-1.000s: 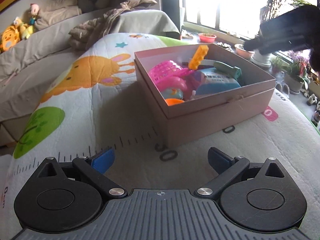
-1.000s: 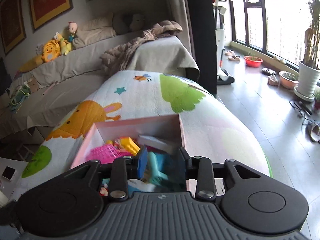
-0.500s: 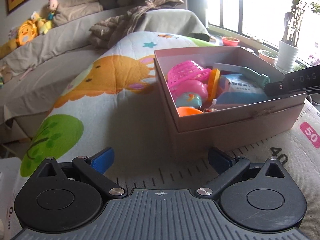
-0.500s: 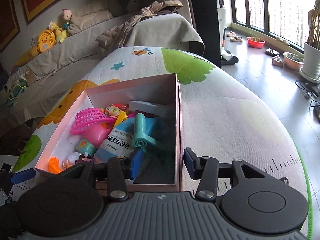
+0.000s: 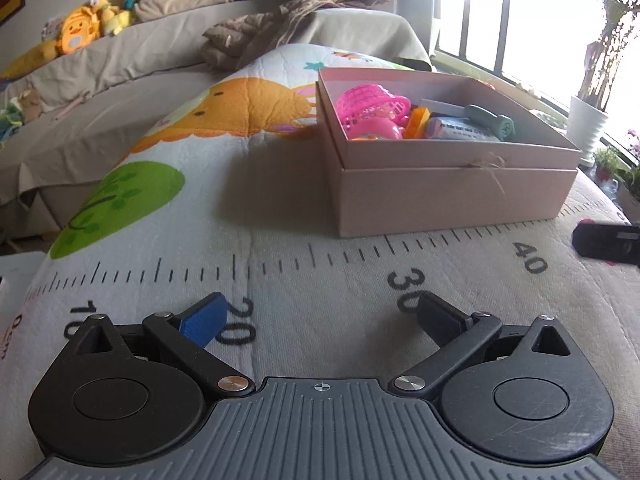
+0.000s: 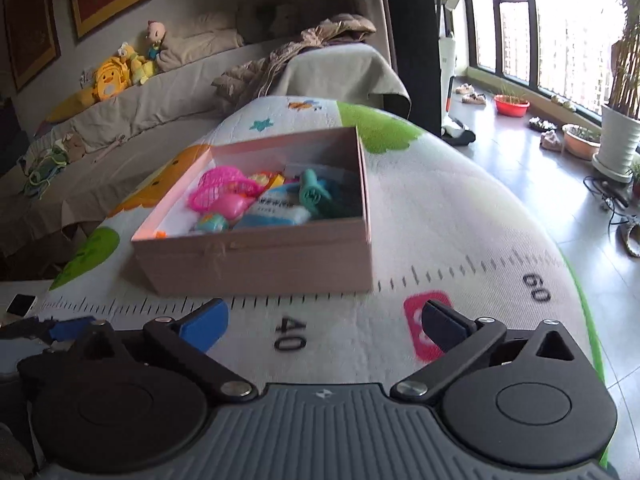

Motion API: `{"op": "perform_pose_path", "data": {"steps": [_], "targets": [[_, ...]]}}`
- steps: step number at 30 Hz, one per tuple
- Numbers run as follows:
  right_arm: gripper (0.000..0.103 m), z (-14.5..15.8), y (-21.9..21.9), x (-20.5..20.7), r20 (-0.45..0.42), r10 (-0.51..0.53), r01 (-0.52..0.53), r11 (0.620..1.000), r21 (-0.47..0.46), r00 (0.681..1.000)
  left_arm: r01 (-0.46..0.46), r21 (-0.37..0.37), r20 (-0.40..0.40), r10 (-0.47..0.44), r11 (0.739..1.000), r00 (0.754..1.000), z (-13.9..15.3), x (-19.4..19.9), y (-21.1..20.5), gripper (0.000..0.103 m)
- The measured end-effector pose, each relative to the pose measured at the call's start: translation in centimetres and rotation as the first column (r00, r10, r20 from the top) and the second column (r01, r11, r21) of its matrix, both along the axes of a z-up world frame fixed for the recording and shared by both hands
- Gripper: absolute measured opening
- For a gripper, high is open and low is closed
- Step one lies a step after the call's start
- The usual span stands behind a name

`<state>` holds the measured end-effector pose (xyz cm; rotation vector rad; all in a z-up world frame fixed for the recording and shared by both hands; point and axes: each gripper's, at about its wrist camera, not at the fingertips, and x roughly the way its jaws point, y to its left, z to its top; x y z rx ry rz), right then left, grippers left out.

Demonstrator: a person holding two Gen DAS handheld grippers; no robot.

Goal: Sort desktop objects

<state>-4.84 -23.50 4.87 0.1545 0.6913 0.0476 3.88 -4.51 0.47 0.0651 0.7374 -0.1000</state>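
A pink cardboard box (image 5: 440,200) (image 6: 260,264) stands on the printed ruler mat (image 5: 280,264). In it lie a pink basket (image 5: 370,106) (image 6: 224,186), a teal toy (image 5: 494,120) (image 6: 314,194), a blue packet (image 6: 276,210) and other small toys. My left gripper (image 5: 318,304) hovers low over the mat in front of the box, open and empty. My right gripper (image 6: 323,308) sits in front of the box's right corner; its jaws are opening wide with nothing between them. A black part of the right gripper (image 5: 604,242) shows at the right edge of the left wrist view.
A covered sofa (image 6: 160,96) with plush toys (image 6: 110,78) runs behind the mat. To the right the mat's edge drops to a tiled floor (image 6: 520,184) with plant pots (image 6: 616,136) by the window.
My right gripper let go of the teal toy, which now lies in the box, then drew back and down while its jaws widened. My left gripper sank closer to the mat, still open.
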Motion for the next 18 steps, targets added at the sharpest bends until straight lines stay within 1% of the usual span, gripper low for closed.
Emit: {"op": "perform_pose_path", "data": {"steps": [2,5,8,9,18], "targets": [[0.103,-1.5,1.0,-0.9,-0.026,0.004,-0.005,0.999,-0.038,1.0,-0.004,0.0,0.003,0.004,1.0,1.0,0.0,-0.8,0.1,0.103],[0.103,-3.3,2.3,-1.4,-0.055,0.018,-0.023,0.997,-0.079,0.998,-0.016,-0.023,0.001,0.016,1.0,1.0,-0.1,-1.6,0.7,0.103],[0.103,-3.3,3.4,-1.4,-0.051,0.034,-0.041,0.988,-0.147,0.998,-0.022,-0.028,0.008,0.022,0.999,1.0,-0.1,-1.8,0.9,0.103],[0.103,-3.5,3.6,-1.2,-0.069,0.021,-0.033,0.986,-0.167,0.997,-0.022,-0.026,0.01,0.023,0.999,1.0,-0.1,-1.8,0.8,0.103],[0.103,-3.8,3.0,-0.2,-0.048,-0.022,0.014,0.988,-0.155,0.999,-0.019,-0.04,0.014,0.019,0.999,1.0,-0.2,-1.9,1.0,0.103]]}}
